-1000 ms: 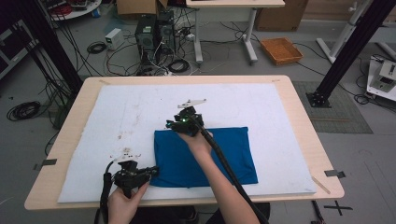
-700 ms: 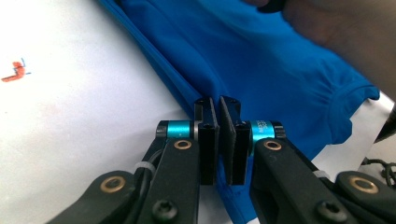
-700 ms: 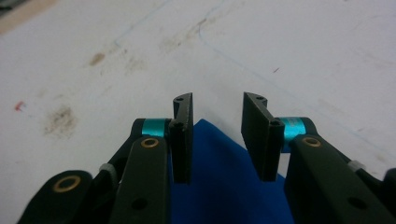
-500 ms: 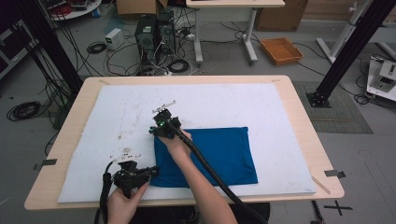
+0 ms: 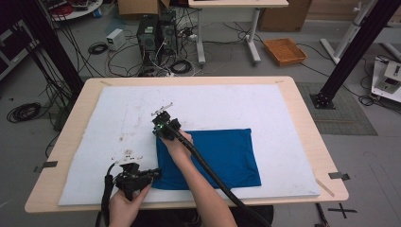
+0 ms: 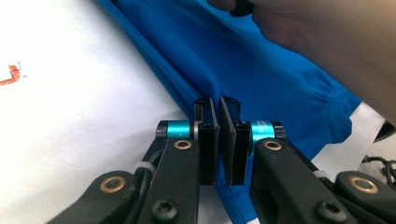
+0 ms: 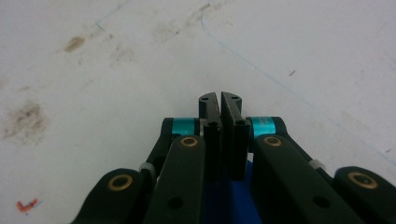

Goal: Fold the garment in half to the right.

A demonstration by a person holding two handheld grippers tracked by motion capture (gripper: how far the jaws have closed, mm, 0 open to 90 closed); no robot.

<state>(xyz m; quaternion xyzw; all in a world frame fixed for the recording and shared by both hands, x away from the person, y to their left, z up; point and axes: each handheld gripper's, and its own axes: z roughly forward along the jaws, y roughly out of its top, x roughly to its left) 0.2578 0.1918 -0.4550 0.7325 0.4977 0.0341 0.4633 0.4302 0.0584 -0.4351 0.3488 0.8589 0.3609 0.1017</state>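
While both pinch blue cloth point(image 5: 222, 153), left tool point(image 6: 219, 119) near edge, right tool point(image 7: 220, 105) far corner, white mat point(image 5: 108, 123).

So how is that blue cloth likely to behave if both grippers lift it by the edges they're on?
Probably floppy: the blue cloth lies flat with soft puckers near its hem in the left gripper view, so it should sag between the left gripper and the right gripper. It looks thin, so likely light. It may drag rather than slide freely on the white mat.
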